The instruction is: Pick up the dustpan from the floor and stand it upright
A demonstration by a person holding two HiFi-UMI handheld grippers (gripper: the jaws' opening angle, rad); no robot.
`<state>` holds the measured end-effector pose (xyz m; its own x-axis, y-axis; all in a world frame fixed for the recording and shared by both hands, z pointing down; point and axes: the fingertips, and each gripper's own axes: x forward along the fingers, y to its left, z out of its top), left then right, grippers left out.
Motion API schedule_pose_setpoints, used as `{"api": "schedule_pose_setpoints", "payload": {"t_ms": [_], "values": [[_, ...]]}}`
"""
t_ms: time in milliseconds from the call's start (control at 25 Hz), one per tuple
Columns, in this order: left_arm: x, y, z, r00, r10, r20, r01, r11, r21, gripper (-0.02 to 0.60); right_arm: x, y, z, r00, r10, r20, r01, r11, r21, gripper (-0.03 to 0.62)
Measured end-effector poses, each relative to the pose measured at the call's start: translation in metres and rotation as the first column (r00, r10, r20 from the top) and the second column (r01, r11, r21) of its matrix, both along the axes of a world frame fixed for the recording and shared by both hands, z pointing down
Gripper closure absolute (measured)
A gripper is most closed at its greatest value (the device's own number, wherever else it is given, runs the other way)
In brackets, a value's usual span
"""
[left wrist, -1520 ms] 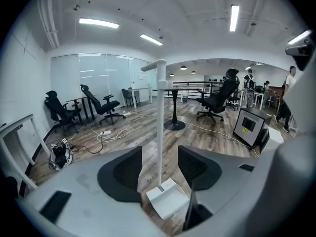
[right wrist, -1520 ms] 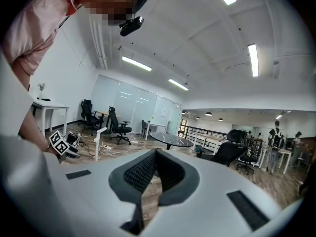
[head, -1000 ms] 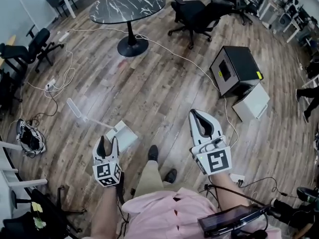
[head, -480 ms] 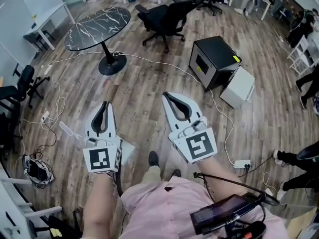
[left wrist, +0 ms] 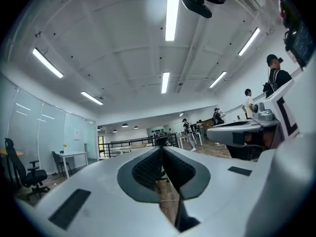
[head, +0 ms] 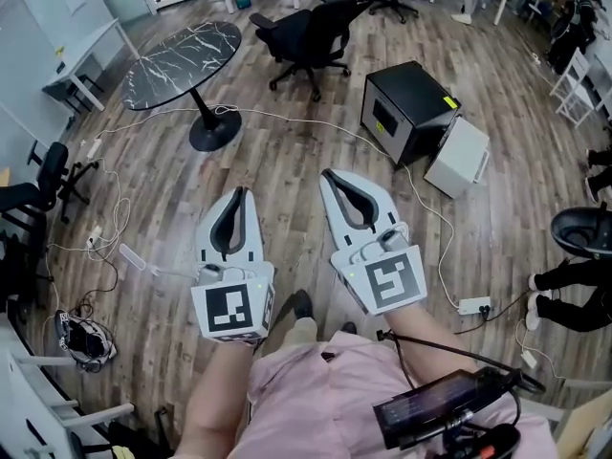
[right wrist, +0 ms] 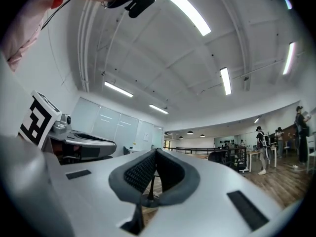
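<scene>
The white dustpan lies on the wooden floor; in the head view only its long handle (head: 134, 257) shows, at the left, and its pan is hidden behind my left gripper. My left gripper (head: 241, 192) is held high, level and well above the floor, jaws shut with nothing between them. Beside it my right gripper (head: 332, 174) is equally high, shut and empty. The left gripper view shows the left gripper's closed tips (left wrist: 162, 149) pointing across the office, with ceiling lights above. The right gripper view shows the right gripper (right wrist: 155, 152) the same way.
A round black marble table (head: 182, 51) stands at the back left, with black office chairs (head: 306, 27) behind it. A black cabinet (head: 406, 108) and a white box (head: 459, 156) sit at right. Cables cross the floor to a power strip (head: 475, 305). A person's legs (head: 574, 280) are at far right.
Both grippers have risen and come closer together, pointing out level. The left gripper moved up and right and now covers the dustpan's pan. My view has shifted towards the room.
</scene>
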<state>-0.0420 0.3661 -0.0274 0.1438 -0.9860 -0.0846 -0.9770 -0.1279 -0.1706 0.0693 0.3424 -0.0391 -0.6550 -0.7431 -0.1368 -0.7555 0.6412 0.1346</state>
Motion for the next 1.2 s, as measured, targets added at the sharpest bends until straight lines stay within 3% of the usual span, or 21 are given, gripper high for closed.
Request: {"api": "schedule_pose_setpoints", "payload": {"t_ms": [440, 1200], "values": [[0.009, -0.003, 0.004, 1.000, 0.019, 0.005, -0.019, 1.000, -0.019, 0.557, 0.007, -0.004, 0.003, 1.000, 0.005, -0.025, -0.004, 1.000, 0.016, 0.594], [0.023, -0.012, 0.006, 0.999, 0.037, 0.015, -0.036, 0.999, -0.022, 0.557, 0.010, -0.007, 0.001, 1.000, 0.003, 0.010, -0.003, 1.000, 0.012, 0.594]]}}
